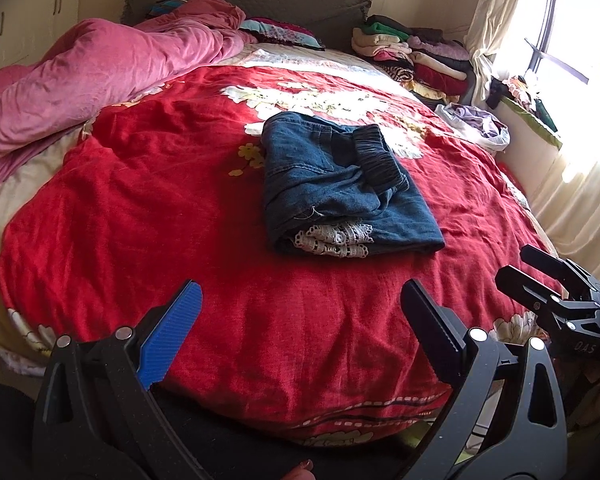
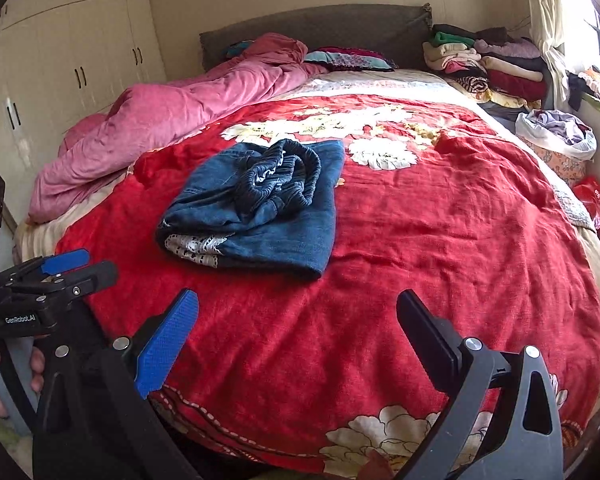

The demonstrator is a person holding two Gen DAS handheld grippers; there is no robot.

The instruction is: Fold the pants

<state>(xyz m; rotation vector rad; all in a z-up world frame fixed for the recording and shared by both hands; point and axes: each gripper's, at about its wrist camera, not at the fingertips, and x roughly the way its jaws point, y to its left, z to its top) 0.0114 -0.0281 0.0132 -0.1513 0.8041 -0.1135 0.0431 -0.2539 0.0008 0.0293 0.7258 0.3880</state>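
Blue denim pants lie folded into a compact bundle on the red flowered blanket, elastic waistband on top and white lace trim at the near edge. They also show in the right wrist view. My left gripper is open and empty, held back near the foot of the bed, apart from the pants. My right gripper is open and empty too, also short of the pants. The right gripper shows at the right edge of the left wrist view. The left gripper shows at the left edge of the right wrist view.
A crumpled pink duvet lies along the bed's left side. Stacks of folded clothes sit at the far right corner by the headboard. A white bag of clothes stands beside the bed near the window. Wardrobe doors line the left wall.
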